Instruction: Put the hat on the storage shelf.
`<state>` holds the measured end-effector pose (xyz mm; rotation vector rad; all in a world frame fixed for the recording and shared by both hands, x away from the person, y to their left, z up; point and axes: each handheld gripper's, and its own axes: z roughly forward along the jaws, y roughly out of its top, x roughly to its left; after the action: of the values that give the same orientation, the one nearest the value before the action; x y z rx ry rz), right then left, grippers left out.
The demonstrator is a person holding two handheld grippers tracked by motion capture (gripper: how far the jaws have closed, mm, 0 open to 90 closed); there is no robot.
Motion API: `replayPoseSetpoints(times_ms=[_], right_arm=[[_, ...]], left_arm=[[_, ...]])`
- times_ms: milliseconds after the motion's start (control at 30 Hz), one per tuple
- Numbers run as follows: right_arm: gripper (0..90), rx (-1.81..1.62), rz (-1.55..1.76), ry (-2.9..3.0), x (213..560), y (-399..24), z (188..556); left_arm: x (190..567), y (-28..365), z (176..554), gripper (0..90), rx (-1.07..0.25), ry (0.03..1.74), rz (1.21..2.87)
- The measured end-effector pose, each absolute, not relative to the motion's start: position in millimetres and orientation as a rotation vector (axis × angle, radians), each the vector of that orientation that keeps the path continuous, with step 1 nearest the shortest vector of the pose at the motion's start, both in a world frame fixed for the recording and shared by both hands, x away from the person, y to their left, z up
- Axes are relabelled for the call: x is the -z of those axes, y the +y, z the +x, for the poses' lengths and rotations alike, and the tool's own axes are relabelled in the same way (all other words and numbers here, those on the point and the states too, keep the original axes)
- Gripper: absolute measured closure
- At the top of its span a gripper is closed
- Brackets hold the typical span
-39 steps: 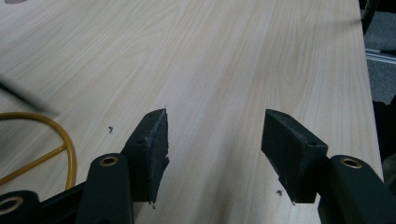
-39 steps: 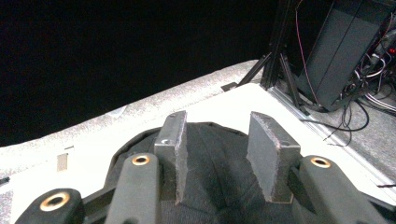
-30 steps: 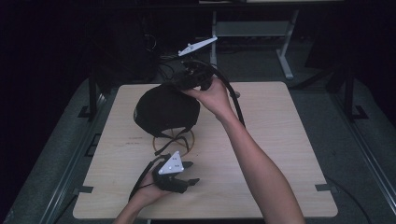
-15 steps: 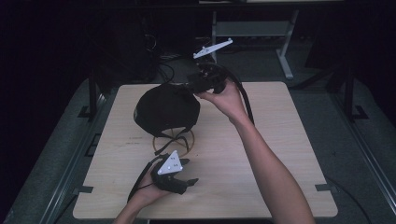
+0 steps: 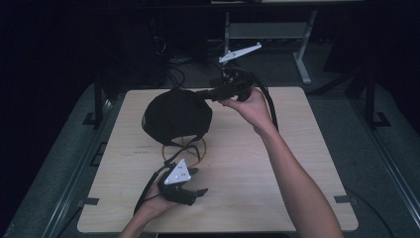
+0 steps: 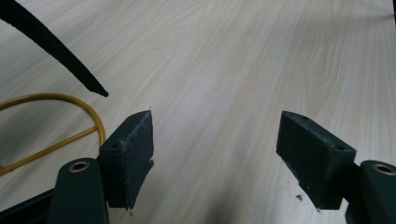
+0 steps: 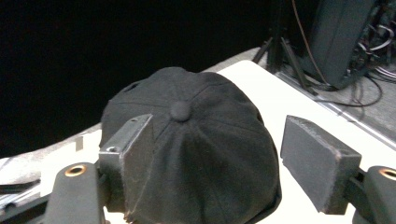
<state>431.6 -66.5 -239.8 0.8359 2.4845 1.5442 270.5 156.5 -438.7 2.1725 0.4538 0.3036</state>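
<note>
While the left hand (image 5: 153,206) sits at the near edge of the table (image 5: 297,163), it holds the left gripper (image 5: 197,182) low over the wood, grey plate (image 5: 177,173) on top, jaws pointing roughly right and spread wide with nothing between them. From the left gripper view the pads (image 6: 133,154) frame bare light wood, one pad at each side, gap empty; a curve of yellow wire stand (image 6: 56,100) lies just left of the left pad and a thin black strap (image 6: 51,44) crosses the upper left corner. Just beyond that gripper in the high view the wire stand (image 5: 184,148) rests on the table, a ring-shaped base with the black cap (image 5: 176,115) sitting on top of it, left of table centre toward the far half. Farther back, the right hand (image 5: 250,106) reaches across from the right with the forearm (image 5: 292,183) stretched over the table, holding the right gripper (image 5: 205,92) raised at the far side of the cap, jaws aimed left at the cap's crown. Right gripper view: jaws wide apart, cap (image 7: 196,154) between and beyond them, its top button (image 7: 180,111) near centre; left pad (image 7: 135,163) overlaps the cap's side in the picture but contact cannot be told. Beyond the table's far edge: dark floor, cables (image 5: 173,74), a metal frame (image 5: 267,32).
</note>
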Motion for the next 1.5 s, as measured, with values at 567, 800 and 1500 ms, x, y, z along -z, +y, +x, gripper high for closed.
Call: replayPoseSetpoints(times_ms=[567, 800, 1500], right_arm=[[22.0, -1.536, 0.897, 2.487, 257, -96, 428], [21.7, -1.537, 0.928, 2.482, 264, -109, 426], [19.1, -1.513, 0.929, 2.497, 280, -127, 418]], left_arm=[[439, 157, 269, 24.4, -0.32, 0.437, 2.179], [440, 156, 269, 23.9, -0.319, 0.437, 2.183], [441, 156, 269, 23.7, -0.324, 0.448, 2.173]])
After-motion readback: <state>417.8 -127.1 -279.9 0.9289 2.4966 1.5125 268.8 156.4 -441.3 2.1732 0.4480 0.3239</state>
